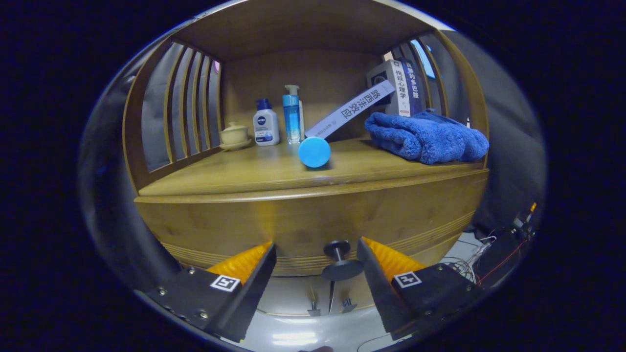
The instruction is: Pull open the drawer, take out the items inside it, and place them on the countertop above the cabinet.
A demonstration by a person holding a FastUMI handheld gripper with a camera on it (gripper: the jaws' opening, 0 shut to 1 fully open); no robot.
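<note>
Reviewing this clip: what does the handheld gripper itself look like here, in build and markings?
The gripper has two wedge-shaped fingers tapering forward, with ribbed inner pads. Each sits on a flat dark block with small screws and carries a square black-and-white fiducial marker. The fingers stand open either side of the drawer knob.

— What sits on the countertop?
— Two bottles, one lidded cup, one blue cylinder, one towel.
— Books?
— Three, perhaps four; the far right corner is crowded.
— Drawer knobs?
— One.
</note>
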